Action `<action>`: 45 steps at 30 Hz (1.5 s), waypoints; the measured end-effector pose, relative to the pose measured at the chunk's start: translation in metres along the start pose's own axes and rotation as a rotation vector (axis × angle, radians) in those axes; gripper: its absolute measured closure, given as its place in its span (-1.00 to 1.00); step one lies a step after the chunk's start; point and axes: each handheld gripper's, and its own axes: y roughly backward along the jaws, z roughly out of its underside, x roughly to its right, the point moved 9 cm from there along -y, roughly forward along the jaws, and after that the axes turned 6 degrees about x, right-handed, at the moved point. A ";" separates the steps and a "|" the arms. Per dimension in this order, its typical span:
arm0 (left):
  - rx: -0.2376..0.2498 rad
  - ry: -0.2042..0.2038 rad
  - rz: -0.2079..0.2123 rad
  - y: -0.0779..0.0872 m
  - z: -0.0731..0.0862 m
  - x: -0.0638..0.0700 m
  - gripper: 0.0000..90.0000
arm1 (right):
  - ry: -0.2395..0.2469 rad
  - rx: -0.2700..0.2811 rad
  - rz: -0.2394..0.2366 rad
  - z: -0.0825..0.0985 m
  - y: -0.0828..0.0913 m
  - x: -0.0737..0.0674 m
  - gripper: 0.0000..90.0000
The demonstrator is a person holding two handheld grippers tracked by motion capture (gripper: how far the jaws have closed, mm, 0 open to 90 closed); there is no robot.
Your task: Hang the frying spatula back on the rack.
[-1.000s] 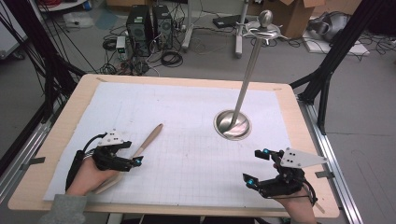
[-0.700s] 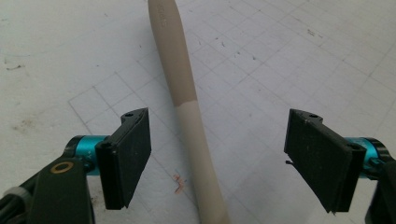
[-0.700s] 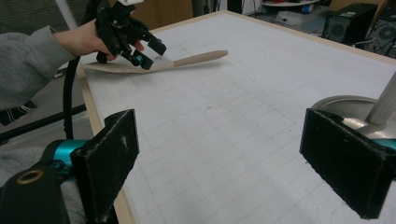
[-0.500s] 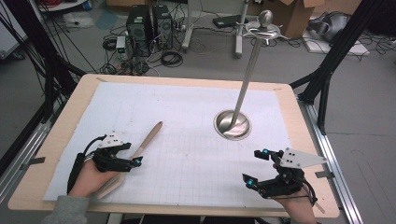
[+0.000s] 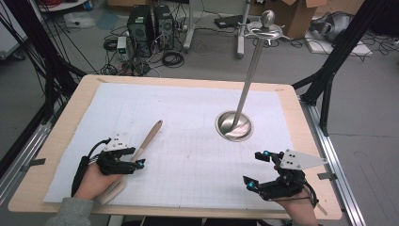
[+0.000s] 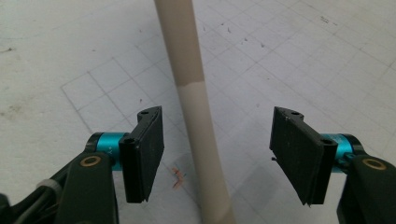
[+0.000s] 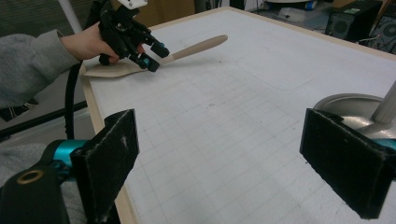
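Left gripper view shows the two black pads standing apart with the handle of a wooden spatula (image 6: 194, 112) running straight up between them; neither pad touches the wood yet. The jaws have just been closing around it, and bare mat is visible on both sides of the handle, with the wider gap toward the pad on the right of that view. The handle sits nearer the other pad, so it is not quite centred.

To do this grasp well, the left gripper (image 5: 126, 161) should shift a little so that the handle lies midway, keep the pads square to the wood, and close evenly; otherwise the nearer pad will push the handle sideways before the far one arrives. The pads should also sit low enough to catch the round handle at its widest part rather than ride over its top, though how close they are to the mat is hard to judge here.

From the high view, the spatula lies flat on the white gridded mat (image 5: 197, 155) at the person's left, its blade near the table edge under the left hand (image 5: 91, 176) and its handle pointing up and away toward the middle. The right gripper (image 5: 263, 169) rests well apart at the right, jaws wide open and empty, near the round base of a metal stand (image 5: 234, 126).
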 end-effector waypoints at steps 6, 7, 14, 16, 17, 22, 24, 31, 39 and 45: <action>0.001 -0.008 -0.039 0.000 0.000 -0.002 -0.08 | -0.004 -0.005 -0.002 0.000 -0.001 -0.001 -0.76; 0.000 -0.008 -0.043 0.000 0.000 -0.003 -0.06 | -0.003 -0.006 -0.002 0.000 -0.001 -0.001 -0.76; -0.030 -0.018 -0.050 -0.003 0.005 -0.002 0.07 | -0.001 -0.022 -0.010 0.003 -0.004 -0.002 -0.76; -0.030 -0.018 -0.053 -0.003 0.004 -0.003 0.09 | -0.002 -0.026 -0.014 0.003 -0.004 -0.003 -0.76; -0.029 -0.016 -0.051 -0.003 0.004 -0.003 0.10 | 0.000 -0.027 -0.013 0.003 -0.004 -0.003 -0.76; -0.034 0.005 -0.044 -0.002 0.005 -0.003 0.16 | 0.001 -0.028 -0.016 0.003 -0.004 -0.003 -0.76; -0.030 -0.001 -0.048 -0.002 0.006 -0.004 0.18 | 0.001 -0.028 -0.016 0.003 -0.005 -0.003 -0.76; -0.034 -0.009 -0.049 -0.002 0.006 -0.004 0.35 | 0.006 -0.033 -0.022 0.004 -0.006 -0.004 -0.76; -0.034 -0.029 -0.062 -0.002 0.005 -0.002 0.53 | 0.002 -0.037 -0.026 0.005 -0.007 -0.005 -0.76; -0.036 -0.015 -0.045 -0.002 0.005 -0.001 0.66 | 0.003 -0.036 -0.027 0.004 -0.007 -0.006 -0.76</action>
